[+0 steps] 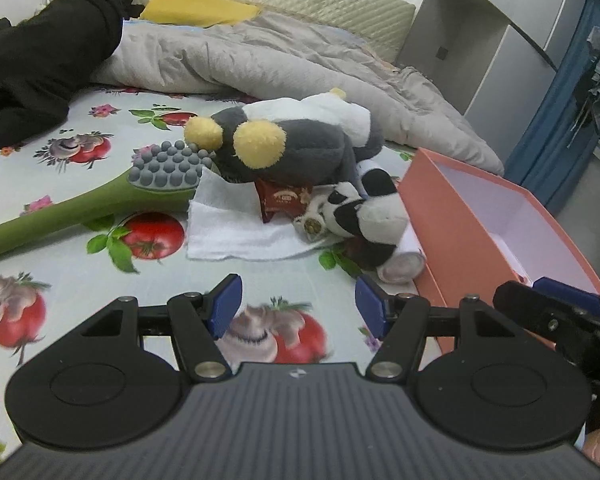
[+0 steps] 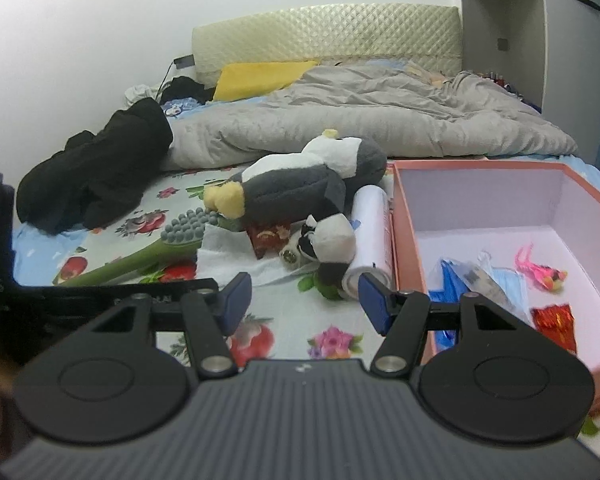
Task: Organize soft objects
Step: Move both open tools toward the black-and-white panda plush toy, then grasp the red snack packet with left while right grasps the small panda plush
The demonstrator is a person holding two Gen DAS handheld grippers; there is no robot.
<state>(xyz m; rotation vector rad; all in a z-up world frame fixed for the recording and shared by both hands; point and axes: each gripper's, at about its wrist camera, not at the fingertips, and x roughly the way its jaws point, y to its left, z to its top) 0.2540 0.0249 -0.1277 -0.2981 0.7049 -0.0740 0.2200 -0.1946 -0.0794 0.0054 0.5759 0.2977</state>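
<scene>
Both pairs of tongs hang over the bed (image 1: pixel 100 152) with its fruit-and-flower sheet, and nothing is in either of them: the left tongs (image 1: pixel 298 306) stand with blue pads parted over bare sheet, and the right tongs (image 2: pixel 304 302) are spread the same way, empty. Up at twelve o'clock from the left tongs sits the pile. The big grey penguin plush (image 1: pixel 296 136), with yellow feet and a white belly, lies on its side on top of a small red packet (image 1: pixel 282 198) and a white towel (image 1: pixel 240 232). At its lower right, towards one o'clock, the black-and-white panda plush (image 1: pixel 364 210) lies against a white roll (image 2: pixel 370 236). At ten o'clock a green massage hammer (image 1: pixel 112 200) with a grey knobbly head stretches away to the left, its head touching the towel. Over at two o'clock stands the pink box (image 2: pixel 406 240), open, just beside the roll; inside, in the right wrist view, lie a blue face mask (image 2: pixel 500 276), a small pink toy (image 2: pixel 540 272) and a red sparkly packet (image 2: pixel 554 322). Behind everything, a crumpled grey duvet (image 2: pixel 360 120), a yellow pillow (image 2: pixel 260 76) and a heap of black clothes (image 2: pixel 96 176).
</scene>
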